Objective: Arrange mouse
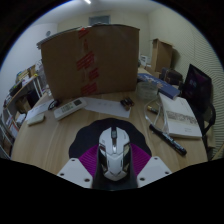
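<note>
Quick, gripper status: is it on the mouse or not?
Gripper: fingers sit either side of the white mouse; whether they press on it cannot be told.
</note>
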